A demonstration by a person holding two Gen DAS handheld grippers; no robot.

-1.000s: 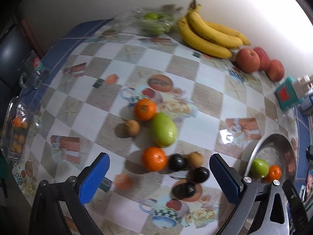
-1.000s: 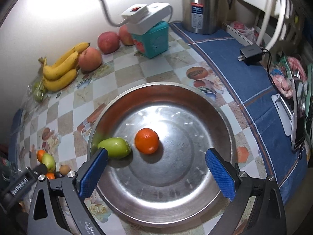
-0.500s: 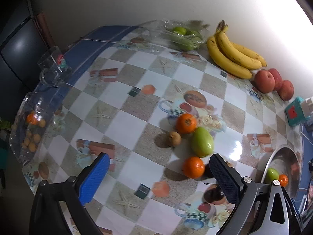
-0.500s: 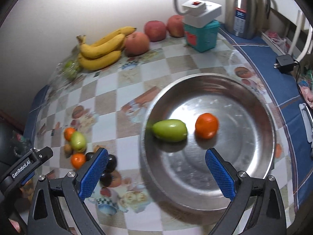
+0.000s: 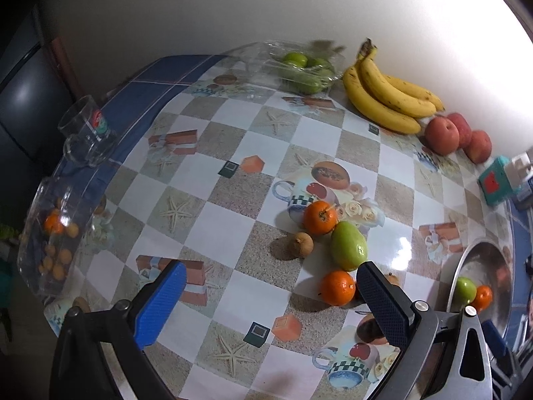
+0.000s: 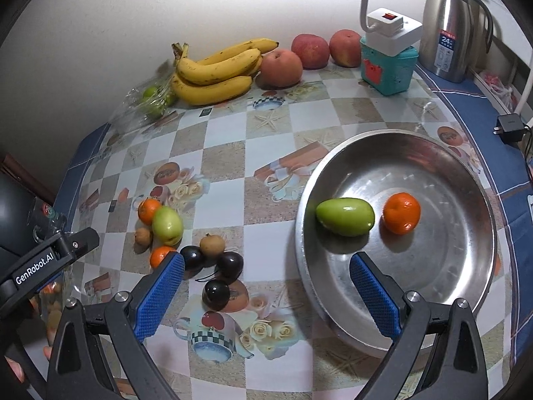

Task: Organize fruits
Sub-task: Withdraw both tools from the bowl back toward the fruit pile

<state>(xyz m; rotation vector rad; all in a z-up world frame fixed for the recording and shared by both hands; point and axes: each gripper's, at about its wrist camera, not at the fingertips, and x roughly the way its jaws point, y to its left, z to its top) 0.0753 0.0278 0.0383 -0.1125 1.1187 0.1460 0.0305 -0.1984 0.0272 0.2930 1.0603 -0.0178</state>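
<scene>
Right wrist view: glossy checkered worktop (image 6: 266, 140) against a pale wall, round steel bowl (image 6: 466, 266); both grippers (image 6: 266, 286) (image 5: 269, 300) gape empty.

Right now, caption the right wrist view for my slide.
Open right gripper above metal bowl holding green fruit and orange.

Both tools hang over the table: left gripper (image 5: 266, 295) and right gripper (image 6: 266, 286), each with jaws spread wide, holding nothing.
</scene>
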